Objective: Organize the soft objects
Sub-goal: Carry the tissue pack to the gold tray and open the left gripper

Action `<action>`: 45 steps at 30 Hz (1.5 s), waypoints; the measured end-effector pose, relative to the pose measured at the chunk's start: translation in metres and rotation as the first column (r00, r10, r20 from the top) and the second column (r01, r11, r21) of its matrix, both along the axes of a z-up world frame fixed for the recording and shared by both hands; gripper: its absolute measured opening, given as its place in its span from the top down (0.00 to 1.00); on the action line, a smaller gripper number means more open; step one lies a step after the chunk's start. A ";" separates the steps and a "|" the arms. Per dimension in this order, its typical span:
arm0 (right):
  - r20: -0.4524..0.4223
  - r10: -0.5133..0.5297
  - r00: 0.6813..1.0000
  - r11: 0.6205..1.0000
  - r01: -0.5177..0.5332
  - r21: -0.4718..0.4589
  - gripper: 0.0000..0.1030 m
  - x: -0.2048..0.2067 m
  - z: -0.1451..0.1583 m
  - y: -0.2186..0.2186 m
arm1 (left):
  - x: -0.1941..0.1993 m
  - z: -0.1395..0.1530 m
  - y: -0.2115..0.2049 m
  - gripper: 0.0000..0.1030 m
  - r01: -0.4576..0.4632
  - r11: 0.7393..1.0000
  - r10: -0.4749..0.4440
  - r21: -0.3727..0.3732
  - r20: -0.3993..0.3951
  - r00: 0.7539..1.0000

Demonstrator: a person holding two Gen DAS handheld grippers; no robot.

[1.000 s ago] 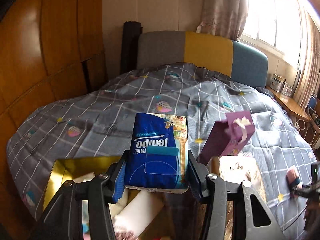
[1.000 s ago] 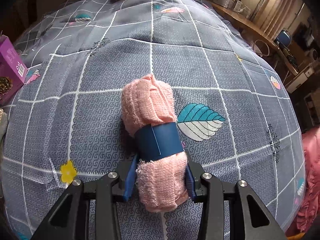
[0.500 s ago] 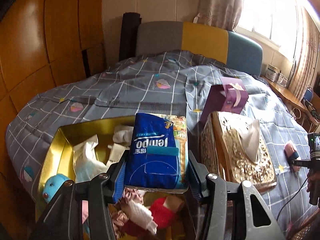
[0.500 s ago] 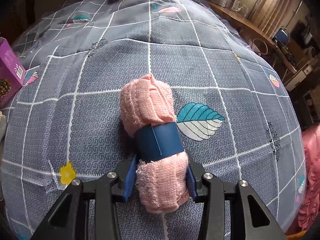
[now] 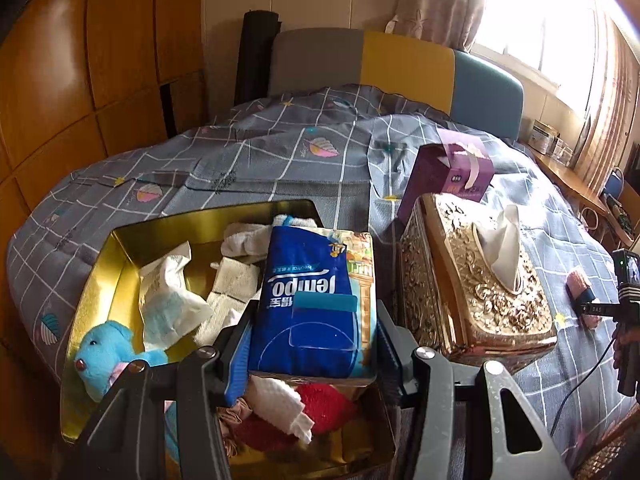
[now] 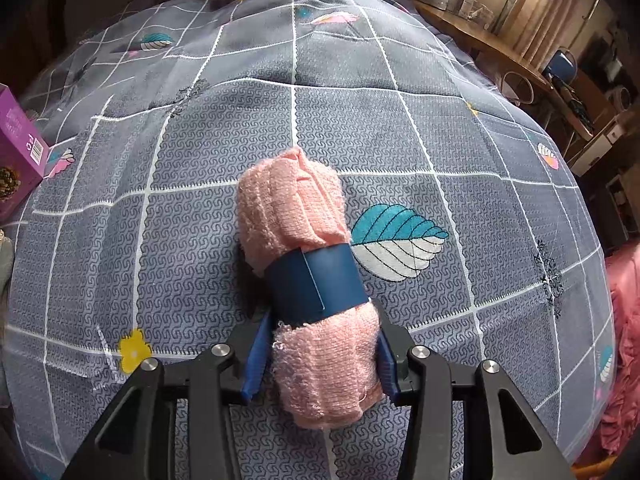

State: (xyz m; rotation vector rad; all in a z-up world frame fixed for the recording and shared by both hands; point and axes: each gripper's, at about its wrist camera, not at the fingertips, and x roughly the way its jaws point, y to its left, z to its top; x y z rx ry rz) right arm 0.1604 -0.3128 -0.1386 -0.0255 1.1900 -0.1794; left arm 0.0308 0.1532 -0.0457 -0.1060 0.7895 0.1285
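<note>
Soft objects fill the open gold tin (image 5: 102, 276) on the grey checked bedspread (image 5: 280, 156): a blue plush toy (image 5: 106, 354) at its 8 o'clock corner, crumpled white tissue (image 5: 168, 304) and folded white cloths (image 5: 236, 280) in the middle, a red knit piece (image 5: 328, 402) and white cloth at 5 o'clock. The left gripper (image 5: 314, 350) holds a blue Tempo tissue pack (image 5: 316, 300) above that tin, jaws about half spread and pressed flat against the pack's two sides. At 3 o'clock of the tin stands an ornate gold tissue box (image 5: 460, 292) with a tissue poking from its top, and beyond it at 12 o'clock a purple carton (image 5: 448, 176), seemingly touching it.

On the bedspread (image 6: 200, 160) in the right wrist view lies a rolled pink towel (image 6: 308, 264) wrapped in a dark blue paper band (image 6: 316, 284), a teal leaf print just at its 3 o'clock. The right gripper (image 6: 320, 360) straddles the roll's near end; its jaws have just been opening, and whether the blue pads still press the towel is hard to judge, though a narrow gap shows at the left pad
</note>
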 end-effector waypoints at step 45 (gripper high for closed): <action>0.005 0.034 0.999 0.998 -0.034 -0.059 0.54 -0.003 0.005 0.005 | -0.014 -0.036 0.093 0.41 -0.240 0.970 0.241 0.029 -0.116 0.964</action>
